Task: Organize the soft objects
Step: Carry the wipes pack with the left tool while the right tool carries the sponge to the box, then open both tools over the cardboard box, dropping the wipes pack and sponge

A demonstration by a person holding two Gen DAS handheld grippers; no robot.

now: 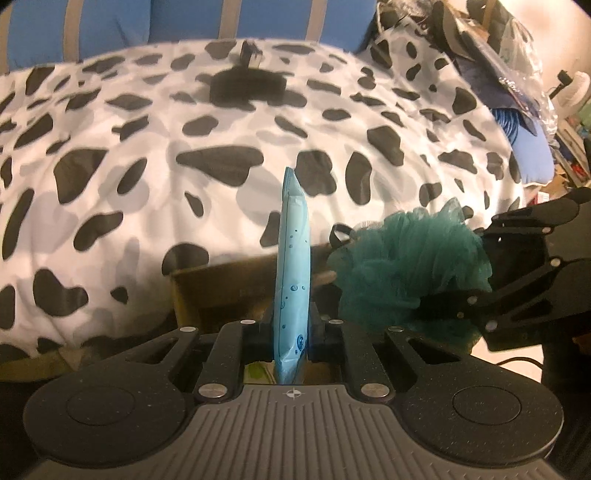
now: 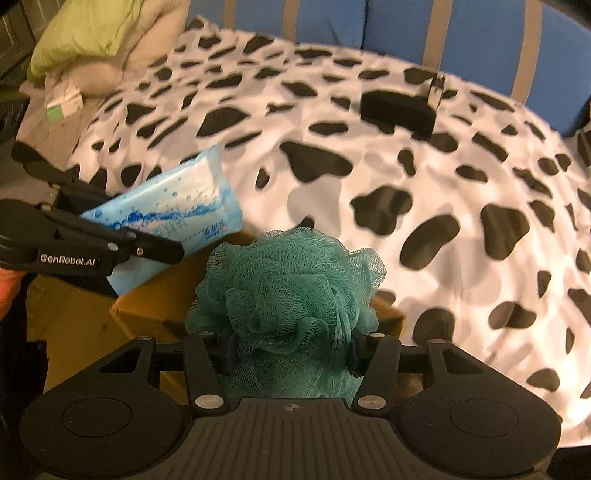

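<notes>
My left gripper (image 1: 291,332) is shut on a light blue tissue pack (image 1: 292,273), held edge-on above a brown cardboard box (image 1: 221,288). The pack also shows in the right wrist view (image 2: 173,214), clamped by the left gripper (image 2: 147,251). My right gripper (image 2: 291,350) is shut on a teal mesh bath pouf (image 2: 288,295), held over the box (image 2: 155,306). The pouf also shows in the left wrist view (image 1: 410,258), with the right gripper (image 1: 461,306) beside it.
A bed with a black-and-white cow-print cover (image 1: 184,129) lies behind the box. A black flat object (image 2: 397,109) rests on it. Blue striped cushions (image 2: 369,22) line the back. A green pillow (image 2: 92,29) is at far left, clutter (image 1: 517,74) at far right.
</notes>
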